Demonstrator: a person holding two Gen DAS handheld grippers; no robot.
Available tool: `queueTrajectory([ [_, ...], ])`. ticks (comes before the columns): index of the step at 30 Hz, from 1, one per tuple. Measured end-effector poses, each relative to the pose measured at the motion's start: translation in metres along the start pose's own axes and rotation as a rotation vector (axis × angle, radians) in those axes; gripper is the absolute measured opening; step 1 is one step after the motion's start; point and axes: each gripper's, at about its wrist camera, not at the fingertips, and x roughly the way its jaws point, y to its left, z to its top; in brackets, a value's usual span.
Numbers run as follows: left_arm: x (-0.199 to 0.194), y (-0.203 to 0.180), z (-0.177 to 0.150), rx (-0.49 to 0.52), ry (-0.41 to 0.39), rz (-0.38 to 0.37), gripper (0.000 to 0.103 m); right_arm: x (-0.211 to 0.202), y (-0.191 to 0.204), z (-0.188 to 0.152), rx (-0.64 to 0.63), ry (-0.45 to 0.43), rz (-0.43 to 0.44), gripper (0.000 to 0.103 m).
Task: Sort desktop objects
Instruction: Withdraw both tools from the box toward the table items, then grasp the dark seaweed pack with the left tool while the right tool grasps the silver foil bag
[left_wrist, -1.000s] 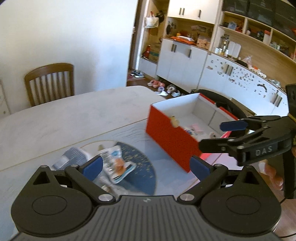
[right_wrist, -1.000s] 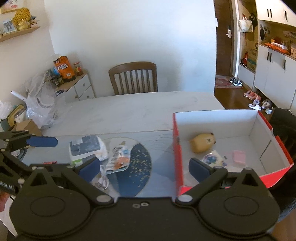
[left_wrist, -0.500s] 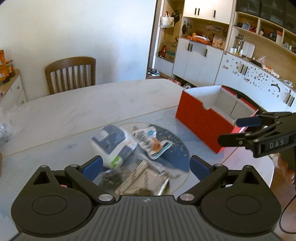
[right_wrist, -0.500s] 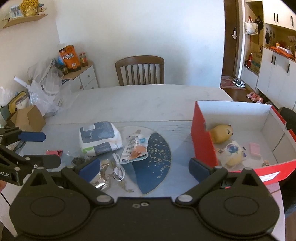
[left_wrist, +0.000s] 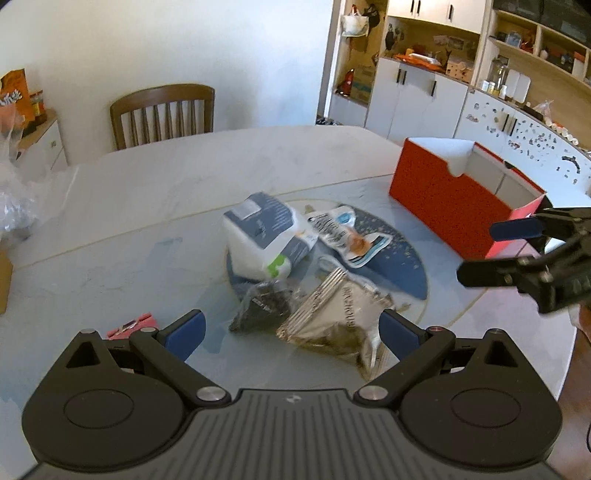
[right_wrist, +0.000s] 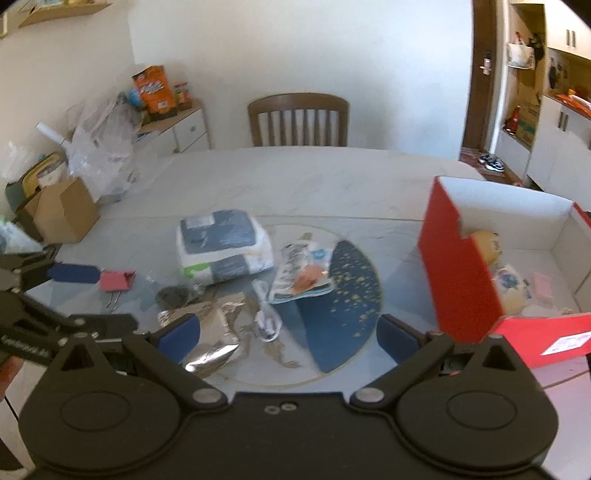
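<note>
A pile of loose items lies on the table's blue round mat (right_wrist: 343, 291): a blue-and-white tissue pack (left_wrist: 264, 230) (right_wrist: 221, 245), a snack sachet (left_wrist: 349, 236) (right_wrist: 301, 271), a crumpled silver foil bag (left_wrist: 341, 325) (right_wrist: 212, 330), a small dark bag (left_wrist: 264, 304), a white cable (right_wrist: 267, 315) and a pink binder clip (right_wrist: 116, 280) (left_wrist: 129, 326). The red box (right_wrist: 467, 280) (left_wrist: 443, 199) at the right holds a yellow toy (right_wrist: 489, 245) and small items. My left gripper (left_wrist: 291, 328) hangs open over the foil bag. My right gripper (right_wrist: 288, 332) is open and empty above the mat.
A wooden chair (right_wrist: 299, 120) stands at the table's far side. A cardboard box (right_wrist: 61, 210) and plastic bags (right_wrist: 101, 147) crowd the far left corner. Cabinets and shelves (left_wrist: 461, 96) line the right wall. The table's far half (right_wrist: 295, 177) is bare marble.
Both grippers have swung left, away from the red box and toward the pile on the mat. The box has slid to the right edge of both views. Both stay open.
</note>
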Motion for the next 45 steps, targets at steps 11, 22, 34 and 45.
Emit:
queueTrajectory([
  [11,0.038,0.02,-0.002,-0.023,0.048,0.009,0.101,0.034,0.04,-0.013,-0.114,0.036,0.074,0.101],
  [22,0.065,0.026,0.002,-0.04,0.07,-0.002,0.1,0.067,0.055,-0.019,-0.172,0.064,0.077,0.096],
  [34,0.079,0.032,0.003,-0.099,0.088,-0.007,0.091,0.087,0.061,-0.024,-0.183,0.106,0.087,0.08],
  [45,0.081,0.029,0.003,-0.096,0.088,-0.009,0.063,0.089,0.056,-0.027,-0.164,0.11,0.091,0.064],
])
